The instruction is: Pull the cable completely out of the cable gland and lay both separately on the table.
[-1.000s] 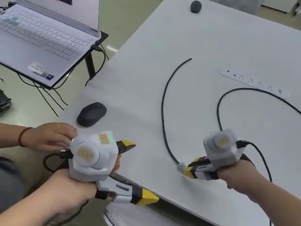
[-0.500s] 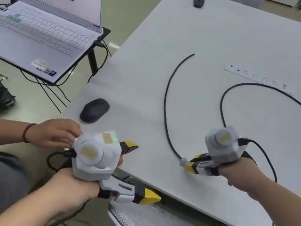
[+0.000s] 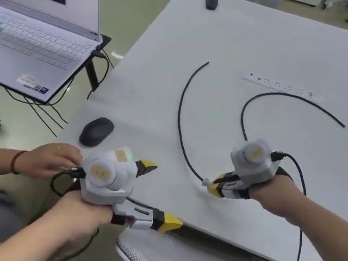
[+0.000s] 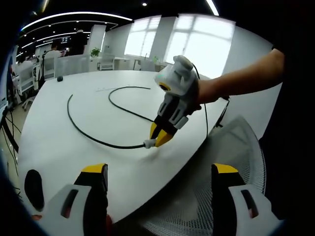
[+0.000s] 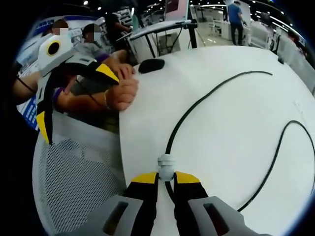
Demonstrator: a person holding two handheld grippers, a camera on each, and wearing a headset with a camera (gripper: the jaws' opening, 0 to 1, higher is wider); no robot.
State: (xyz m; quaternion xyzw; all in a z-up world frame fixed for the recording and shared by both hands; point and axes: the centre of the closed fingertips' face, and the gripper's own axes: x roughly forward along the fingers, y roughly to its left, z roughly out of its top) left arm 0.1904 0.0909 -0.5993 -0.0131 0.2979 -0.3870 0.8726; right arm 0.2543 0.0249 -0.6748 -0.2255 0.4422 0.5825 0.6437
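Right tool: the right tool (image 5: 166, 178) is pinching its jaws almost together on the white cable gland (image 5: 166, 166), which is sitting right at its tips, low on the white surface (image 3: 157, 92).
Cable: the black cable (image 3: 181, 128) is coming out of the gland's front and sweeping away ahead of the right tool in one long curve, lying flat.
Left tool: the left tool (image 4: 158, 169) is hanging with its jaws spread wide, gripping nothing, just off the surface's near edge and above a white mesh chair (image 4: 231, 147).
Right gripper view: it is giving the close look, with a short black stretch running back from the gland between the two jaws.
Left gripper view: it is catching the right tool side-on, the gland poking out just past the yellow tips.
Head view: it is taking in a laptop (image 3: 38, 43) well off to the left tool's left, a mouse (image 3: 97, 131) ahead of the left tool, a power strip (image 3: 283, 87) far ahead of the right tool, and another person's hand (image 3: 46, 160) just beside the left tool.
Count: two tools, one gland, one mouse, one laptop, one power strip.
Cables: two black ones are lying on the surface; the second cable (image 3: 261, 97) is looping on the right tool's right side, apart from the first.
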